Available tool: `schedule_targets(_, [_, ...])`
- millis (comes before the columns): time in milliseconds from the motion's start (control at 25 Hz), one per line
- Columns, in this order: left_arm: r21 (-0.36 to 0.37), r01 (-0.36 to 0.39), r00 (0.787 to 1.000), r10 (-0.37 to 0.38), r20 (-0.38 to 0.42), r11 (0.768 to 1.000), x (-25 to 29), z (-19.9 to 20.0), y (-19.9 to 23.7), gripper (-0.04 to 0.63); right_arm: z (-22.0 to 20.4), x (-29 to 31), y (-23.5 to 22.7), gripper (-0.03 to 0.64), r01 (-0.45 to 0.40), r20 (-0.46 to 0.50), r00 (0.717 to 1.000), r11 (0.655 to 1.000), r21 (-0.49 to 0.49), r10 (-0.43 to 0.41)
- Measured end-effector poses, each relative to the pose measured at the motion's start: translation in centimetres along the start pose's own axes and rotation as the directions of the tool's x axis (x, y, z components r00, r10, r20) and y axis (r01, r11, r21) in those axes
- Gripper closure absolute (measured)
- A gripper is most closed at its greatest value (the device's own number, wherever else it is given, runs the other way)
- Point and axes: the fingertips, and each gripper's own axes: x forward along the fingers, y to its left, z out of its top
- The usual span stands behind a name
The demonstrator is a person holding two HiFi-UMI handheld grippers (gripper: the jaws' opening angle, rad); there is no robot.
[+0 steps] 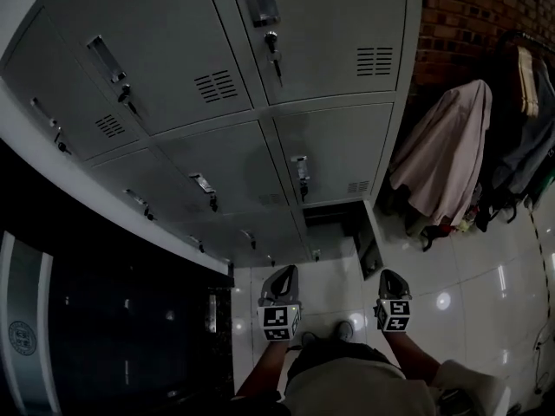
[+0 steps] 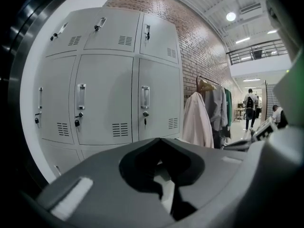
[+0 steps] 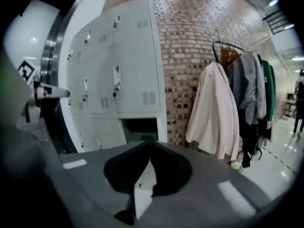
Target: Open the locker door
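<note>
A bank of grey metal lockers stands ahead, each door with a handle and a keyed lock. The bottom right compartment is dark and open, its door swung out to the right. It also shows in the right gripper view as the dark opening. My left gripper and right gripper hang side by side above the floor, well short of the lockers. Both are shut with nothing between the jaws, tips meeting in the left gripper view and the right gripper view.
A brick wall runs right of the lockers. A clothes rack with a pale pink coat and dark garments stands against it. A dark glossy panel fills the left. The floor is shiny white tile. People walk far off.
</note>
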Motion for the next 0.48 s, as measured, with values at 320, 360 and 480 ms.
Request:
schedule_targets(320, [-0.025,-0.005,0.988,0.009,0.154,1.000,-4.0,12.7,-1.4,0.517,23.4,-7.1,5.5,0.616,-0.109,0.338,0.932,0.991,-0.083,0.130])
schedule_targets(360, [-0.048,-0.004,0.986,0.012,0.168,0.999,-4.8,13.9,-1.3,0.517,25.0,-8.1,6.3,0.616,-0.118,0.354,0.924,0.989,-0.091,0.143])
schedule_targets(480, [-0.060,0.005,0.979,0.007,0.204,0.998,-7.2,17.2,-1.7,0.517,28.9,-11.1,8.2,0.616,-0.139,0.389,0.904,0.983,-0.122,0.176])
